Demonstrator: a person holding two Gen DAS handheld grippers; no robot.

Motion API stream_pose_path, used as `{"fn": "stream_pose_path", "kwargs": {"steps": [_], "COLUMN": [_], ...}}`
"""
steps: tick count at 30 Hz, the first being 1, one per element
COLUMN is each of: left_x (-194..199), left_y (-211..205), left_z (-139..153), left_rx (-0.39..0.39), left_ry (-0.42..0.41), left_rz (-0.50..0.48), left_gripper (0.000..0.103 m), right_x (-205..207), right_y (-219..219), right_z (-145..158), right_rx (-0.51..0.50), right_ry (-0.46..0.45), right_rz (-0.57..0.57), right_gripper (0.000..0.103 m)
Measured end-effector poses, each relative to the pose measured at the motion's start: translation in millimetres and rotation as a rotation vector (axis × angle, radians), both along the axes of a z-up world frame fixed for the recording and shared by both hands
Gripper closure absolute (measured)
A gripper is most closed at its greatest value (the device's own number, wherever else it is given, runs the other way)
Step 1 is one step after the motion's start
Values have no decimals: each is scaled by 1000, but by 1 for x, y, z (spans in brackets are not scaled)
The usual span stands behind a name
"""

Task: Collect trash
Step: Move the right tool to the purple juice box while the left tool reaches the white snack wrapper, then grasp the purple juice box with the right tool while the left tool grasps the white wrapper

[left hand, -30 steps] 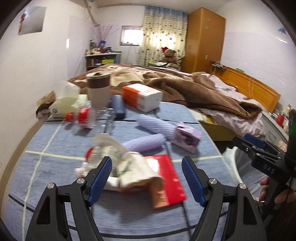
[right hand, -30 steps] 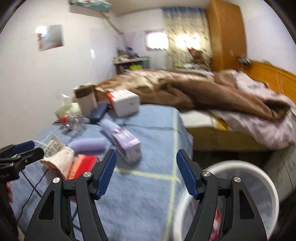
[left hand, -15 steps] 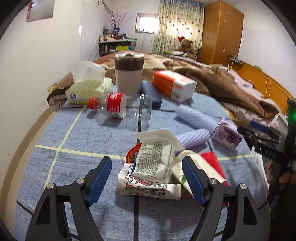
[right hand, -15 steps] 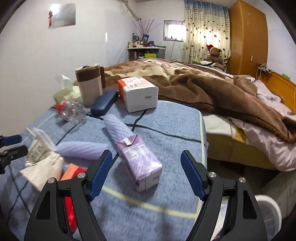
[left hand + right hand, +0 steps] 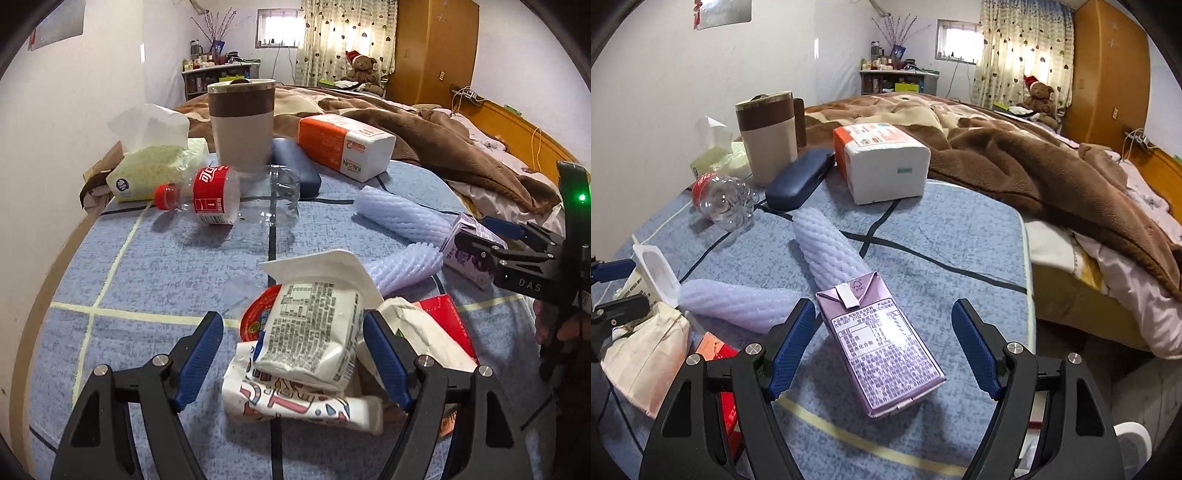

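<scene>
Trash lies on a blue patterned table (image 5: 147, 280). In the left wrist view my left gripper (image 5: 295, 354) is open and straddles a crumpled pile of white printed wrappers and a peeled cup (image 5: 314, 332); its pads do not press on them. In the right wrist view my right gripper (image 5: 884, 345) is open around a purple drink carton (image 5: 886, 365) that lies flat, with gaps on both sides. Farther off lie an empty bottle with a red label (image 5: 214, 195), two lilac foam sleeves (image 5: 399, 218) and a red packet (image 5: 447, 321).
At the table's far side stand a brown-banded mug (image 5: 242, 125), a dark glasses case (image 5: 295, 166), an orange-and-white tissue pack (image 5: 343, 147) and a green tissue bag (image 5: 155, 162). A bed with a brown blanket (image 5: 1034, 166) lies beyond. A white bin rim (image 5: 1130, 439) shows low right.
Both grippers have moved forward and down toward the table. The wrapper pile now sits between the left fingers and the purple carton between the right ones. The bin has slid nearly out of view.
</scene>
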State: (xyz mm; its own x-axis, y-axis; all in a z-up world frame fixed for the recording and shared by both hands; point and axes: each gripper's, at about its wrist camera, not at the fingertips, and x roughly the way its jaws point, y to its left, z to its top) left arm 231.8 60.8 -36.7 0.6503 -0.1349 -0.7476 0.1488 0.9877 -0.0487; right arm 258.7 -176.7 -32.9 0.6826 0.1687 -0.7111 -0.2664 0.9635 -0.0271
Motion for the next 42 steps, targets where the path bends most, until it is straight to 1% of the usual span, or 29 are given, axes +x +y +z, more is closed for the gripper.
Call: {"fn": "stream_pose_path", "kwargs": {"steps": [4,7,8,9,11,13,15,20,29,42], "left_x": [4,5,5,5,5,4,2,0,-9,-43], "left_y": [-1,-1,0,0,-2,-3,-3,-1,-4,-12], "left_z": [-2,-3,-3,-3,-3,-3,-2,1,10,38], "left_rx": [-2,-21,-29,-30,-19,-16,-13,-27,-32,-40], "left_ry": [7,19,21,21,17,19,10,-7,-36,-111], "left_rz": [-4,-11,-12,-10,-12,-12,-7,9,13,-1], "left_gripper": [23,30,34,38,38,38,38,39,39,39], "right_x": [2,3,3,2,2,2,1,-3,-11,-44], "right_y": [0,1,2,2,2,3,3,3,1,-8], "right_z": [-1,-3,-3,-3,-5,-6,-7,-7,-3,23], "right_rx": [7,0,-5,-5,-1,-1,-1,-2,32,104], "right_ry": [8,12,12,13,18,30,31,31,19,-34], "right_rz": [5,11,13,13,10,11,15,22,-6,-28], "right_gripper": [25,25,27,35,43,44,55,64,64,65]}}
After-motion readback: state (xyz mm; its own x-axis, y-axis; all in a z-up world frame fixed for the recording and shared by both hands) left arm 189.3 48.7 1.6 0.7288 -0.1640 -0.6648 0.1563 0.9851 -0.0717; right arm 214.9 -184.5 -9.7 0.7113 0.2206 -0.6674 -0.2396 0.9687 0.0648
